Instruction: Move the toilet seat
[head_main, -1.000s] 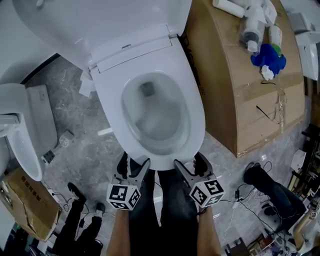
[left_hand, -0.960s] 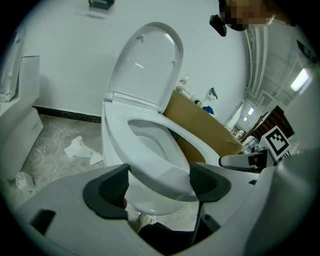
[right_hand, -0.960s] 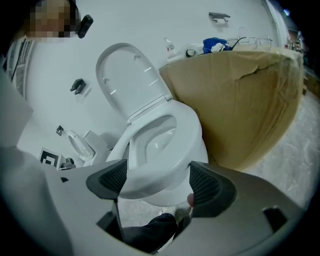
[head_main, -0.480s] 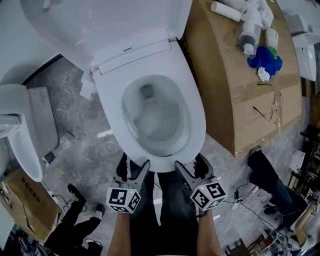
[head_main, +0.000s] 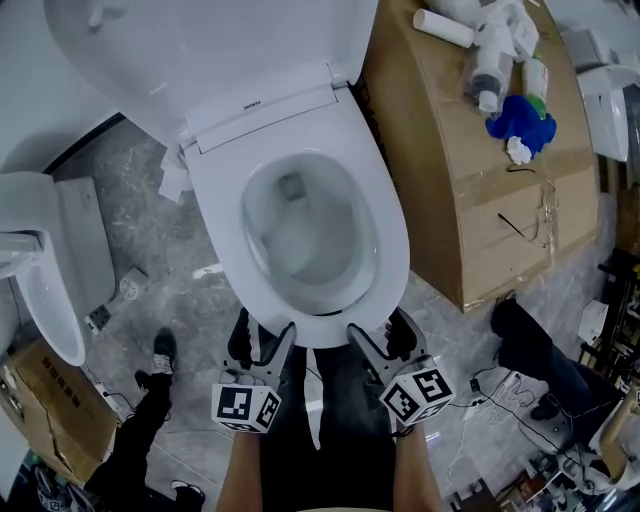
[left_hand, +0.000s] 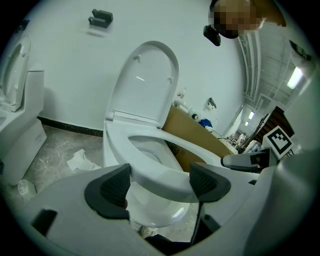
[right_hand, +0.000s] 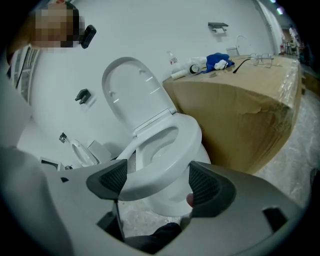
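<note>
The white toilet seat (head_main: 393, 250) lies flat, its lid (head_main: 200, 40) raised at the far end; we hold the left gripper (head_main: 265, 335) and right gripper (head_main: 377, 330) spread wide. The seat's near rim sits between their jaws, ungripped.

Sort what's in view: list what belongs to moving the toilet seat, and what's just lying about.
Job: toilet seat, raised lid, left gripper and right gripper, both open at the seat's front rim.

Lying about: cardboard box, blue cloth and bottles on it, crumpled paper on the floor, second toilet at left.
</note>
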